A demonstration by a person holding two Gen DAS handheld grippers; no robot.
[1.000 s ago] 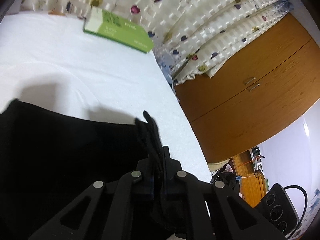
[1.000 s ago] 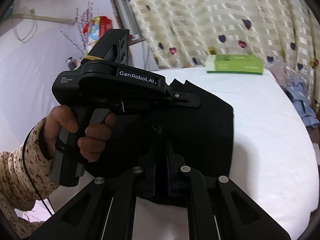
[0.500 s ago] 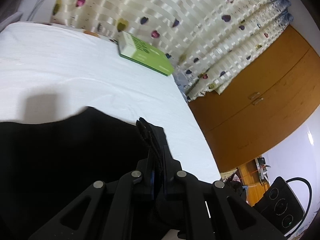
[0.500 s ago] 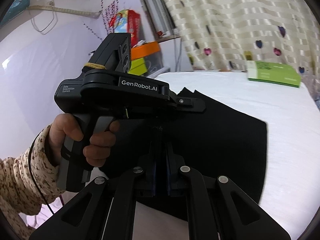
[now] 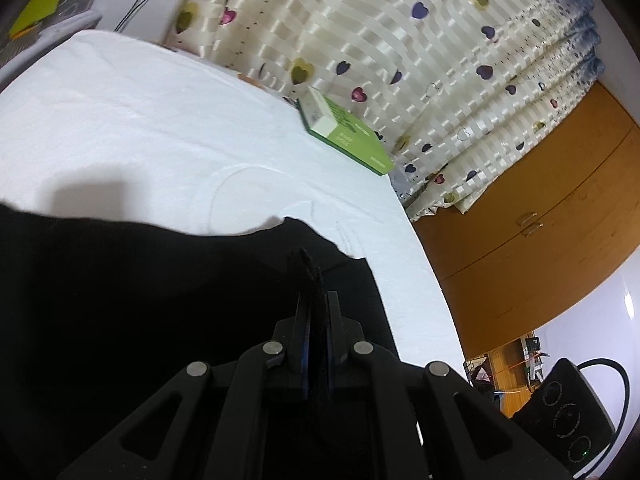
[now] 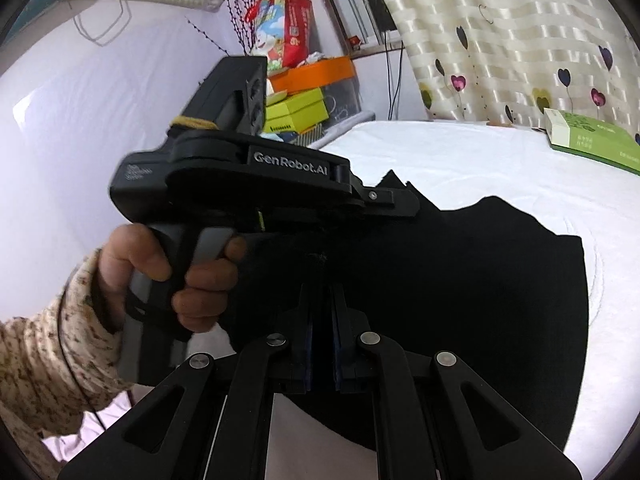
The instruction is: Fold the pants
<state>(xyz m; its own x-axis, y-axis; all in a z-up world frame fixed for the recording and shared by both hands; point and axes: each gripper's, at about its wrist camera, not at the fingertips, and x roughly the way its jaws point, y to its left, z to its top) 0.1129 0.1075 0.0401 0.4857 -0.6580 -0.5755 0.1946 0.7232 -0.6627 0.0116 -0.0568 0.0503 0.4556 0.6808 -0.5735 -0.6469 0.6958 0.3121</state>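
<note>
Two grippers each pinch the black pants (image 5: 168, 296) over a bed (image 5: 132, 132) covered in white. In the left wrist view the left gripper (image 5: 317, 300) has its jaws drawn tight on a bunched edge of the dark cloth, a tuft of which sticks up past the fingertips. The pants spread away to the left and below, lying on the white sheet, with their far edge near the middle of the bed. In the right wrist view the right gripper (image 6: 321, 296) is likewise closed narrow on the pants (image 6: 460, 300), the fabric running between its fingers. Just beyond it a hand (image 6: 168, 276) in a speckled sleeve (image 6: 44, 364) grips the handle of the left gripper (image 6: 394, 202), which is clamped on the cloth's upper edge. The pants hang lifted at that side and lie flat on the bed (image 6: 480, 160) to the right. A green box (image 5: 346, 136) rests at the far edge of the bed beside a heart-print curtain (image 5: 400, 40); a wooden wardrobe (image 5: 540, 240) stands to the right
</note>
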